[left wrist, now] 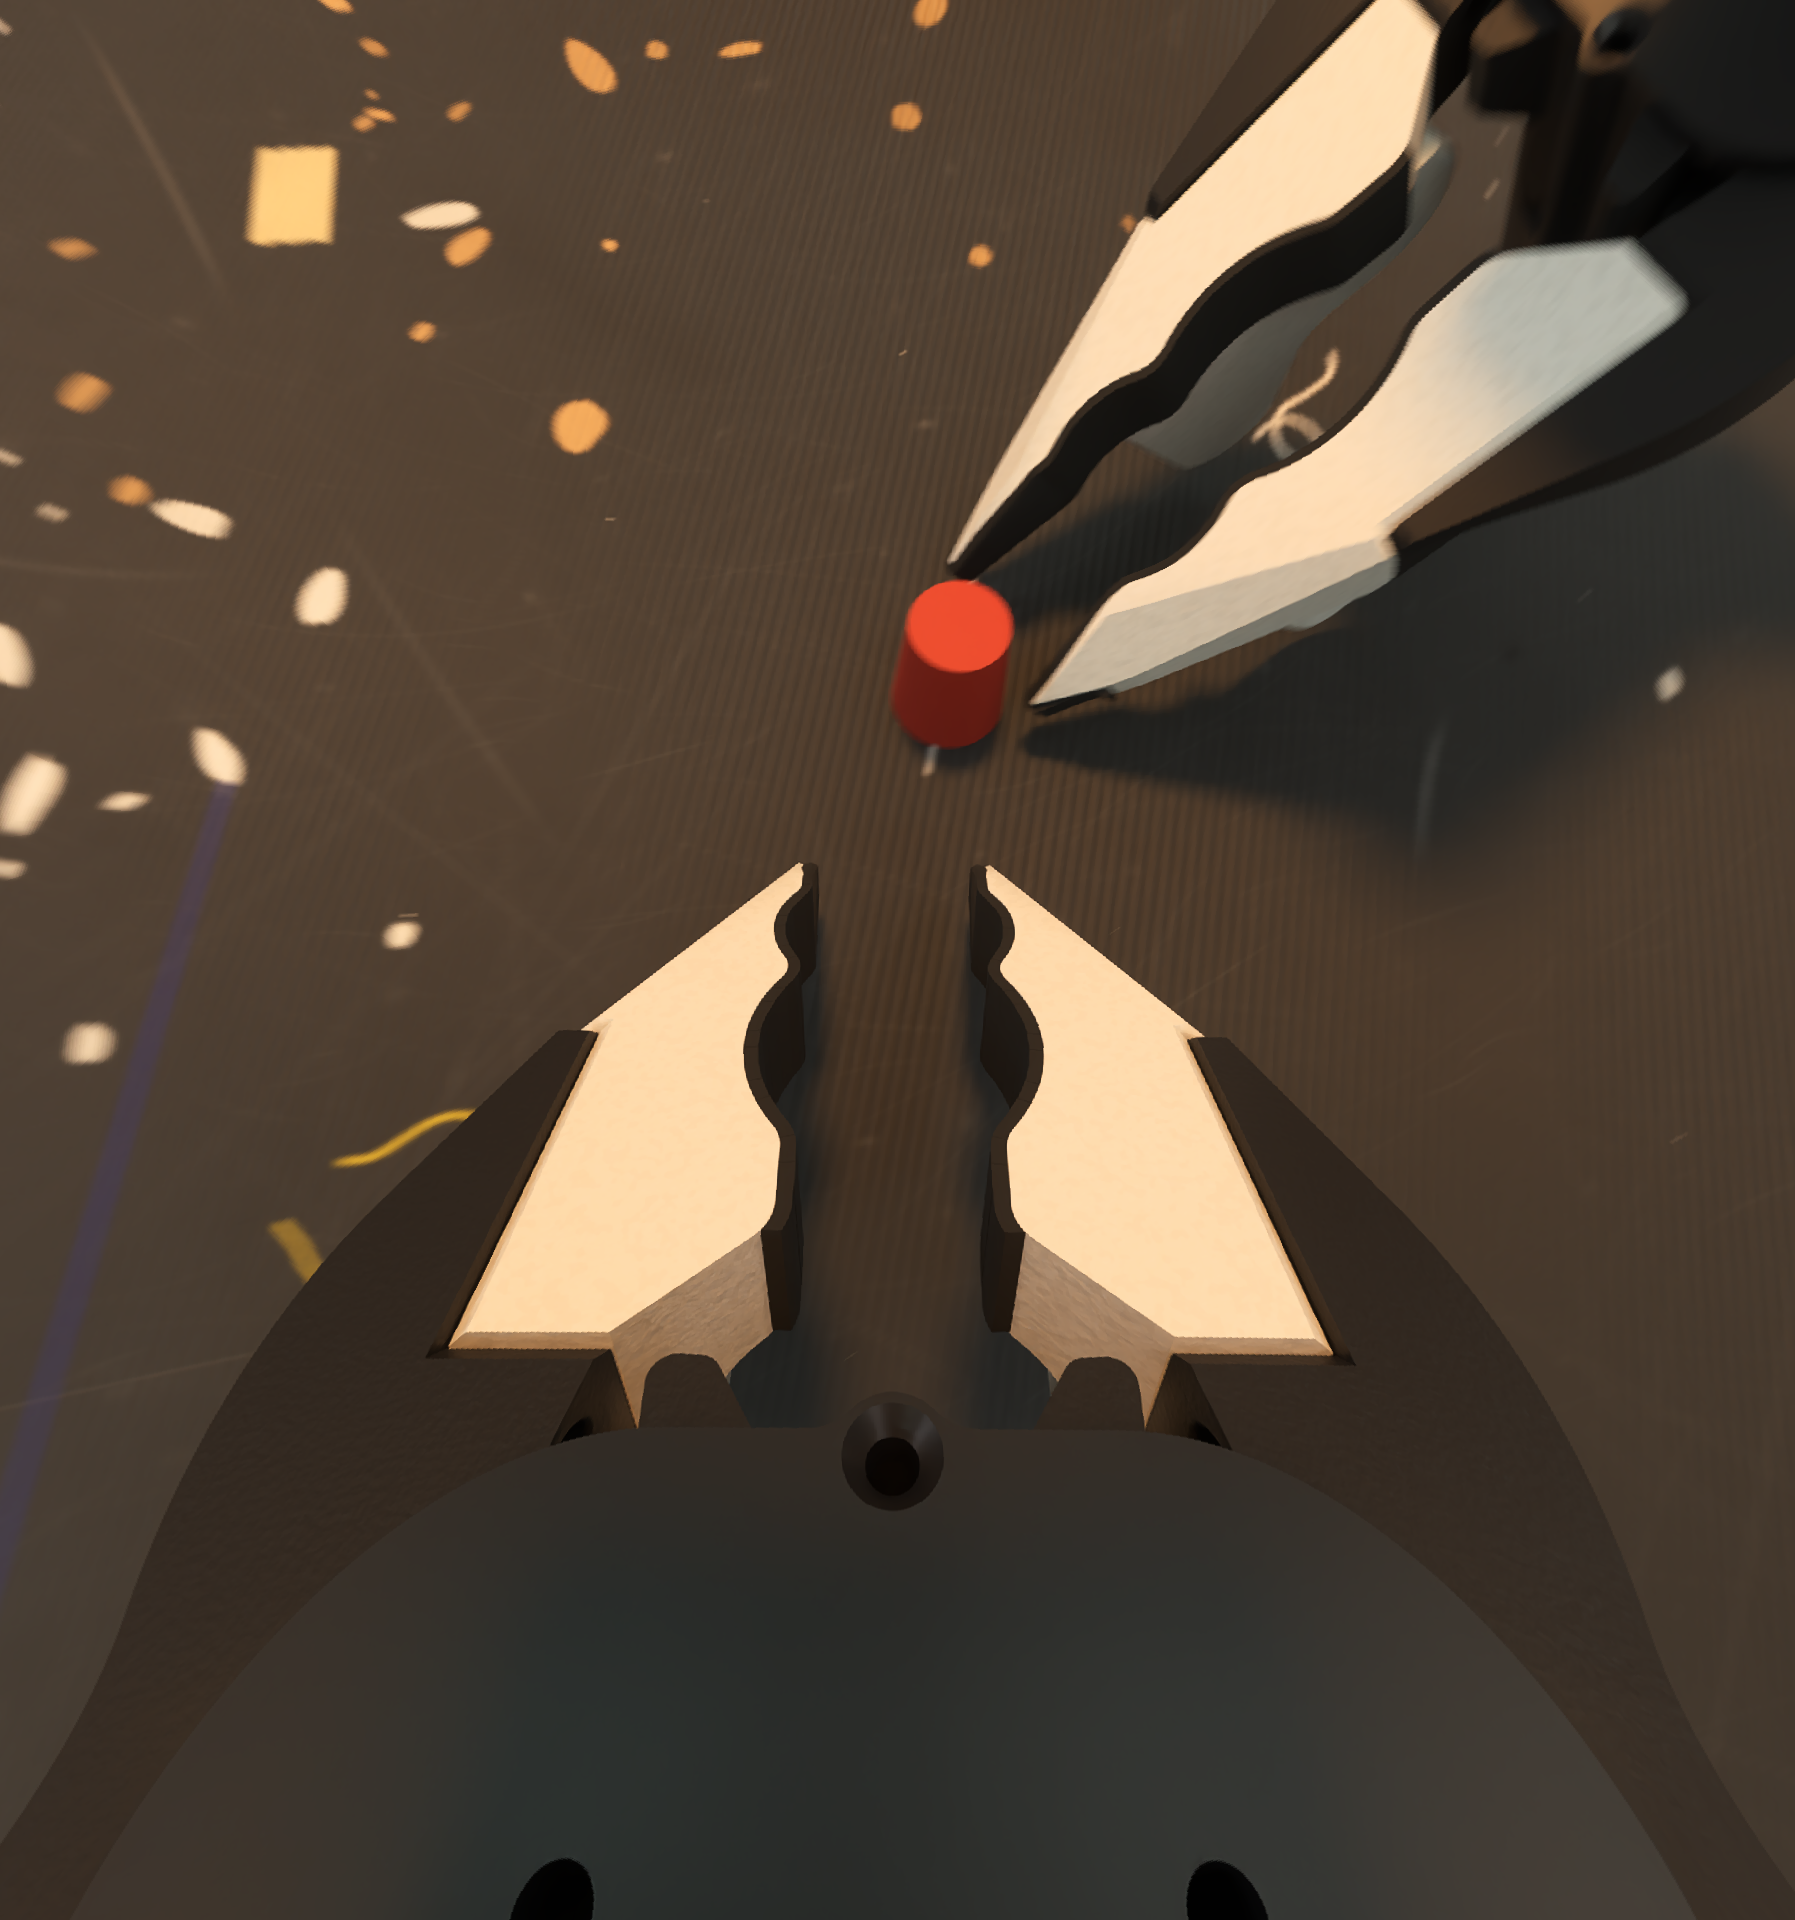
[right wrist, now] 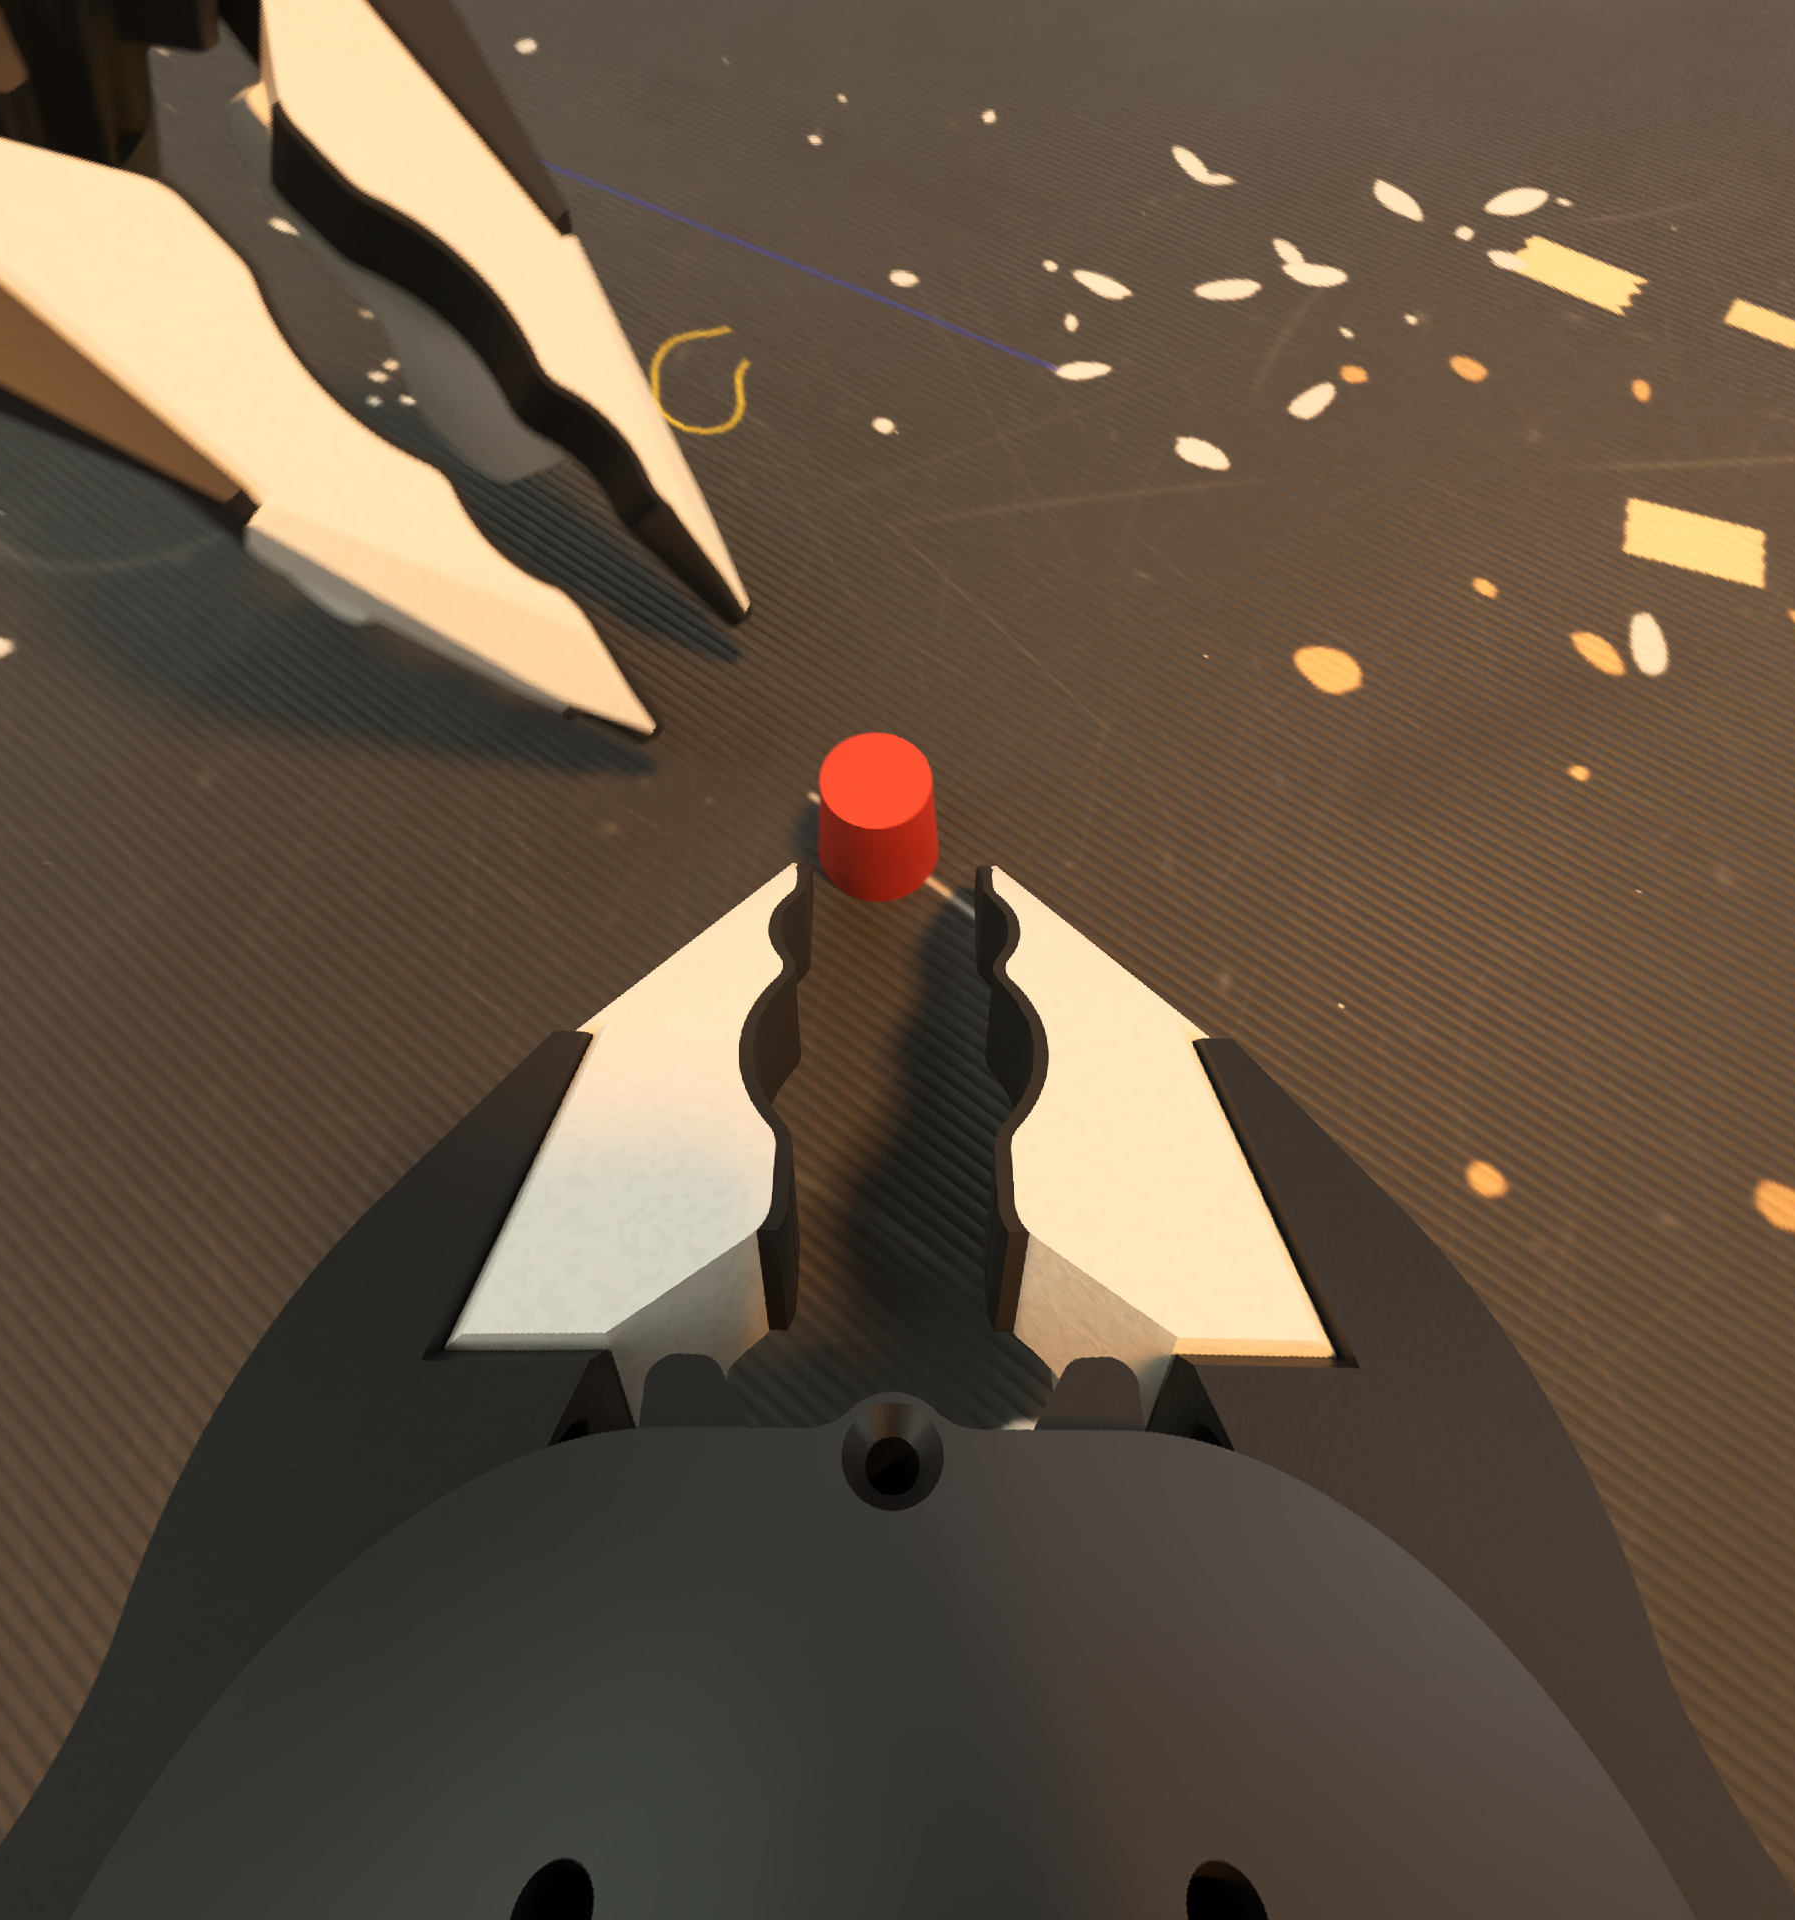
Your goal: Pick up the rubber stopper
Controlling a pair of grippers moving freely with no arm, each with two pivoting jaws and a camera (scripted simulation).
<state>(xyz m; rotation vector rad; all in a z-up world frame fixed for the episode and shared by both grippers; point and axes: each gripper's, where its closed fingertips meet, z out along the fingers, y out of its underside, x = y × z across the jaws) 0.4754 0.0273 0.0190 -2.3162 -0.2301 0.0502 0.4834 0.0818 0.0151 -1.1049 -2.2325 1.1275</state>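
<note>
A small red rubber stopper [left wrist: 953, 663] stands upright on the dark woven surface; it also shows in the right wrist view [right wrist: 877, 816]. My left gripper [left wrist: 893, 875] is open and empty, a short way before the stopper. My right gripper [right wrist: 893, 875] is open and empty, its fingertips just short of the stopper, which sits in line with the gap. In the left wrist view the right gripper [left wrist: 997, 639] comes in from the upper right, with its tips on either side of the stopper's far edge. In the right wrist view the left gripper [right wrist: 701, 675] comes in from the upper left.
The dark surface [left wrist: 664, 675] is dappled with pale and orange light spots. A thin yellow thread curl [right wrist: 701, 379] lies beyond the left gripper's tips, and a thin blue line [right wrist: 799, 265] crosses the surface behind it. Both grippers cast shadows around the stopper.
</note>
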